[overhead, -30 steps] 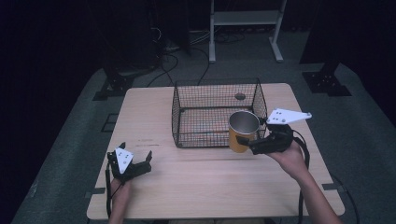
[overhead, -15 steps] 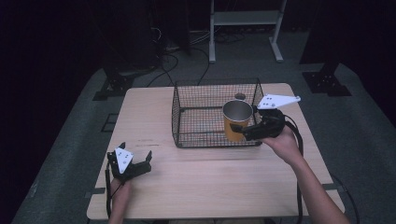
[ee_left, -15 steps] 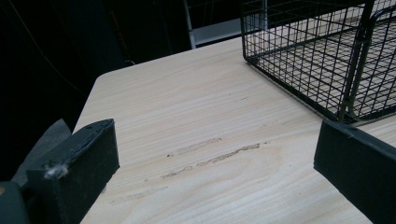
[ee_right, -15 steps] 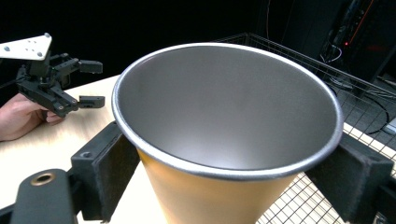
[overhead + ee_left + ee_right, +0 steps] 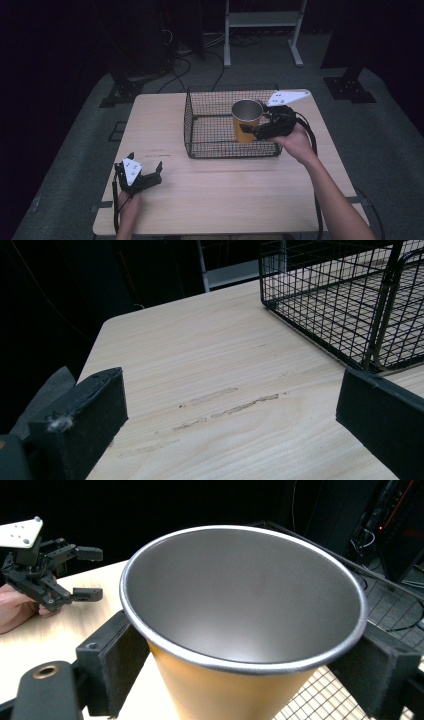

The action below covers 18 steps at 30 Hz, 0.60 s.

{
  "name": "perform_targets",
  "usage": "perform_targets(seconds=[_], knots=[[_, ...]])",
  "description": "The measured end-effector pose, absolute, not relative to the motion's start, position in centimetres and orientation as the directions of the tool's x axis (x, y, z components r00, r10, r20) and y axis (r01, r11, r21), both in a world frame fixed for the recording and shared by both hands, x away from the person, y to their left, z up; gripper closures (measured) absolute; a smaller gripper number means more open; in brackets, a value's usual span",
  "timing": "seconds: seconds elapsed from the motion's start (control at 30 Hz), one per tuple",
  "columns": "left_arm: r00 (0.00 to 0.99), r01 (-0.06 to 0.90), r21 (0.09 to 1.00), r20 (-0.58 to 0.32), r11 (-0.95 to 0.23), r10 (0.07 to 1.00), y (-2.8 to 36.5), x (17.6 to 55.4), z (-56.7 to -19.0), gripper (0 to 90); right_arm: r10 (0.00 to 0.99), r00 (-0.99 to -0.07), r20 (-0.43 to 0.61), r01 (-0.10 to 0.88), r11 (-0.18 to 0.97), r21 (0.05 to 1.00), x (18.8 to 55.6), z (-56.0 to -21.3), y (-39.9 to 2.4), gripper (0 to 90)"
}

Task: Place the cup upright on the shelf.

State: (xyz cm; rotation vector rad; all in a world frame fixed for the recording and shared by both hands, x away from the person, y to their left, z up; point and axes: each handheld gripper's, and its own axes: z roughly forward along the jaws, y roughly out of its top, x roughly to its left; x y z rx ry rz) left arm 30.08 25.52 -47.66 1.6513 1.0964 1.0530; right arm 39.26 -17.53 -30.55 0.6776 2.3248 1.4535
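Observation:
An orange cup (image 5: 246, 122) with a bare steel inside hangs upright over the right part of a black wire basket (image 5: 220, 148). My right gripper (image 5: 259, 132) is shut on it from the right side. In the right gripper view the jaws press the cup (image 5: 240, 605) on both sides just under its rim. My left gripper (image 5: 146, 176) rests at the front left of the table (image 5: 225, 195), open with nothing between its fingers. In the left gripper view, bare wood lies between the wide-apart jaws and a corner of the basket (image 5: 345, 300) stands ahead.
The basket stands at the back middle of the table, its floor bare wood seen through the mesh. A metal stand (image 5: 260, 30) and cables lie on the dark floor behind the table. The left gripper (image 5: 82, 575) shows far off in the right gripper view.
My right gripper has carried the cup leftward and away from the person, from outside the basket's front right corner to over the basket. The left gripper has stayed put.

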Motion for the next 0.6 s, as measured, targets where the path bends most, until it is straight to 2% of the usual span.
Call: perform_targets(seconds=[0.6], knots=[[0.251, 0.219, 0.948, 0.172, -0.229, 0.952, 25.6, 30.1, -47.7, 0.0, 0.516, -0.856, 0.016, 0.238, 0.368, 0.899, 43.3, -30.5, -16.0, 13.3]])
